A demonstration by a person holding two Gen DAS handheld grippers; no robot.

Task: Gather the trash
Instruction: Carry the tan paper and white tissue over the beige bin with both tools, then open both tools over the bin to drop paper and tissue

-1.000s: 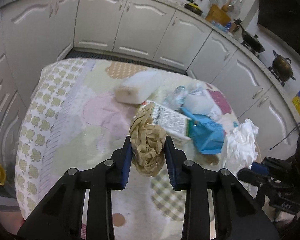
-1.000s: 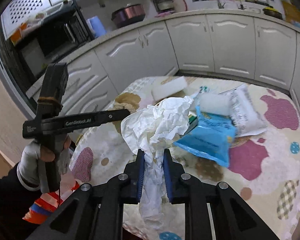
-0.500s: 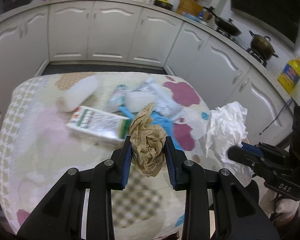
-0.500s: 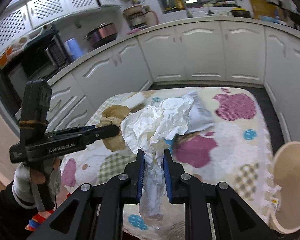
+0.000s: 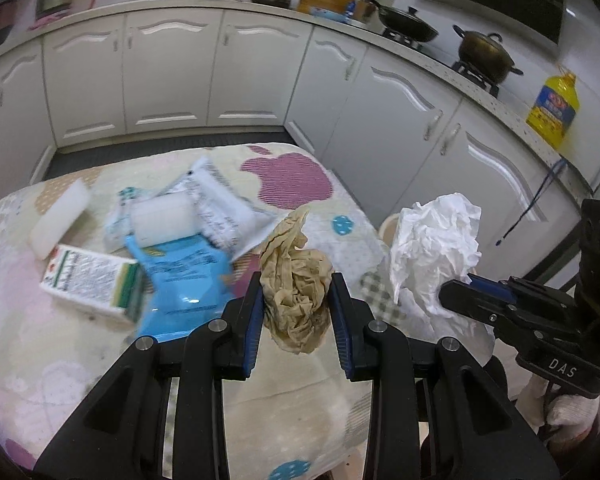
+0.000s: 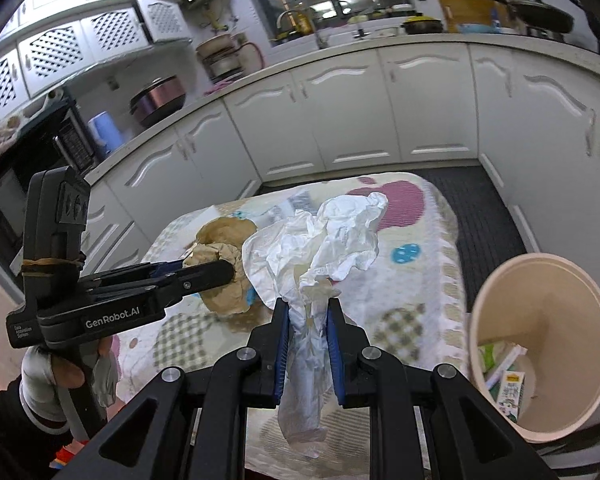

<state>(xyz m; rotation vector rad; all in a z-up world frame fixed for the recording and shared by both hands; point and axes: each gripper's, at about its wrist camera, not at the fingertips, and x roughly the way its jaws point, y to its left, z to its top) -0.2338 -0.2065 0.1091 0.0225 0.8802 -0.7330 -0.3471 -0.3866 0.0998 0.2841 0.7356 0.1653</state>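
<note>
My left gripper (image 5: 297, 300) is shut on a crumpled brown paper wad (image 5: 296, 296), held above the right part of the cloth-covered table (image 5: 292, 168). My right gripper (image 6: 307, 316) is shut on a crumpled white paper (image 6: 320, 248), held above the table's right edge. Each gripper shows in the other view: the right gripper (image 5: 456, 292) with the white paper (image 5: 436, 248), the left gripper (image 6: 216, 272) with the brown wad (image 6: 220, 280). A beige trash bin (image 6: 540, 364) stands on the floor right of the table, with some cartons inside.
On the table lie a blue packet (image 5: 180, 284), a green-and-white carton (image 5: 92, 280), a white roll (image 5: 164, 220), a white printed bag (image 5: 220, 208) and a white foam block (image 5: 60, 216). White kitchen cabinets (image 5: 172, 76) surround the table. A yellow oil bottle (image 5: 552, 108) stands on the counter.
Both grippers have swung to the right with their paper wads still held. The trash bin has come further into the right wrist view.
</note>
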